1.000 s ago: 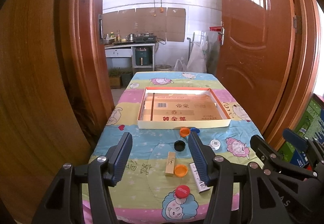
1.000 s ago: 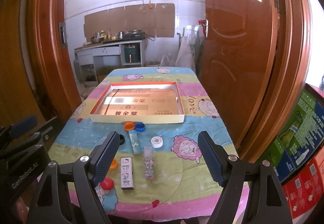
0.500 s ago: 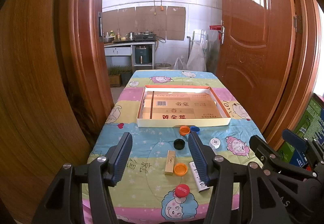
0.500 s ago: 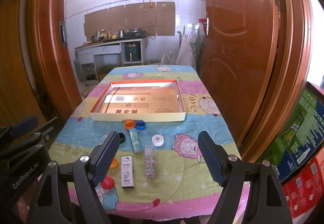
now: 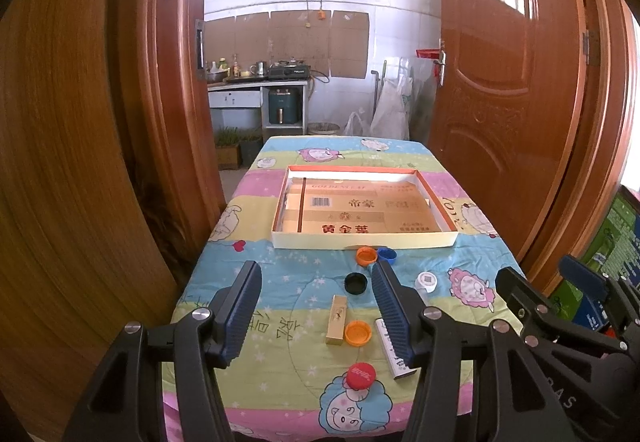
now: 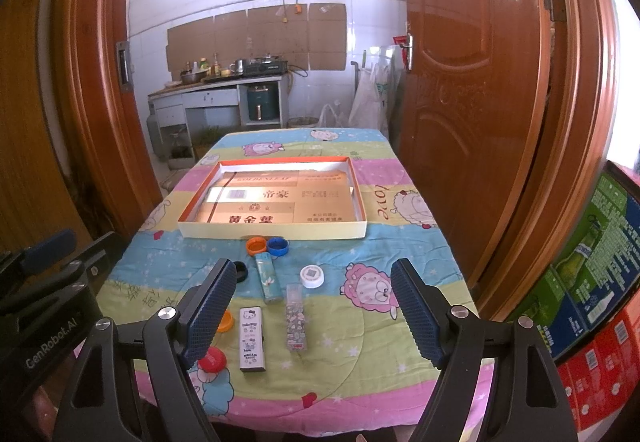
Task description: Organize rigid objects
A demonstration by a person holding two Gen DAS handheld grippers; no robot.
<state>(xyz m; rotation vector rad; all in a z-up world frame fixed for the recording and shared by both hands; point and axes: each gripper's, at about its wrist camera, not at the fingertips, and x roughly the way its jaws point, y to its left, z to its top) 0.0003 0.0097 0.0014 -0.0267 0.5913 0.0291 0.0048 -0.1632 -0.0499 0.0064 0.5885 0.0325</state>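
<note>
**Both grippers hovering wide over the cartoon tablecloth**

Cartoon-print tablecloth [image 6: 400, 322] is spreading under my two grippers. I am holding the left gripper [image 5: 316, 306] wide with nothing between its fingers; a red cap [image 5: 361, 375] is lying nearest, then a gold stick [image 5: 336, 320] beside an orange cap [image 5: 357, 332]. I am keeping the right gripper [image 6: 316, 308] equally wide, framing a white Hello Kitty case [image 6: 251, 338] and a patterned tube [image 6: 296, 316]. Beyond both, a shallow box lid [image 6: 272, 230] is sitting farther away.
</note>
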